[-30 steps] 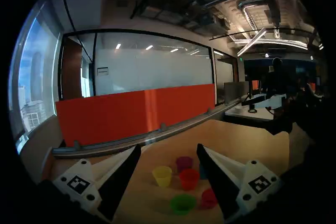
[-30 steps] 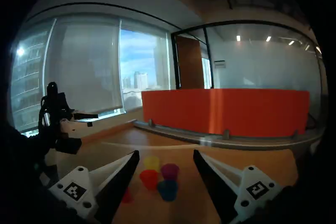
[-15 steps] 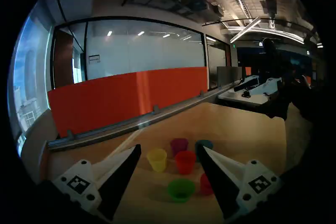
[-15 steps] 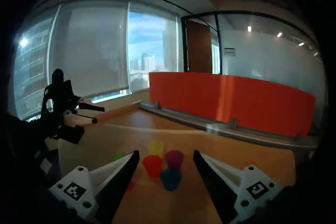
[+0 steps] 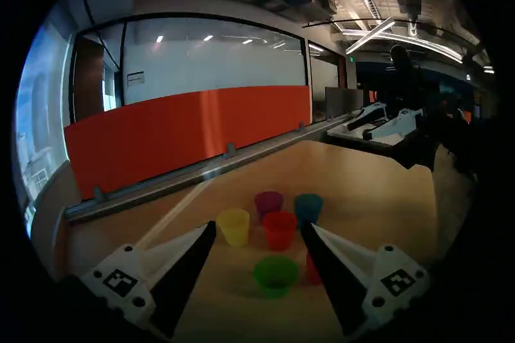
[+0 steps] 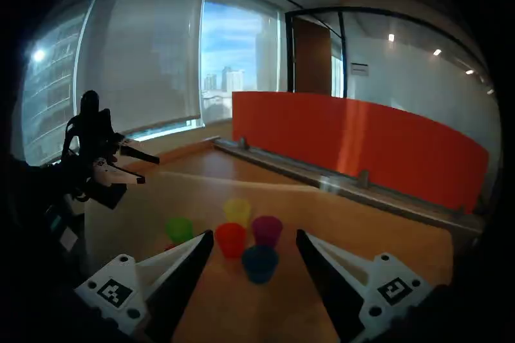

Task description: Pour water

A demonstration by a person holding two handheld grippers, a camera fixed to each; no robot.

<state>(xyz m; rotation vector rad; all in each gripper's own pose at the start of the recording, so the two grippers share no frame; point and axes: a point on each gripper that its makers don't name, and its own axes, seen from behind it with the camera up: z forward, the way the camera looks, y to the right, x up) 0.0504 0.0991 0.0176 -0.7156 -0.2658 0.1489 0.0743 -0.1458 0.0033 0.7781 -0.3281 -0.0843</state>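
Several small coloured cups stand close together on a wooden table. In the left gripper view I see the yellow cup, purple cup, teal cup, orange-red cup and green cup. A red cup is half hidden by my finger. My left gripper hangs open above them, holding nothing. The right gripper view shows the yellow cup, purple cup, orange-red cup, blue cup and green cup. My right gripper is open and empty.
An orange partition with a metal rail runs along the table's far edge. The other gripper hovers at the table's right side, and a hand holds the left one far left. Large windows lie beyond.
Both views have tipped down toward the table, so the cups sit higher and fuller in view. The green cup has come into the right gripper view. Both grippers stay open.
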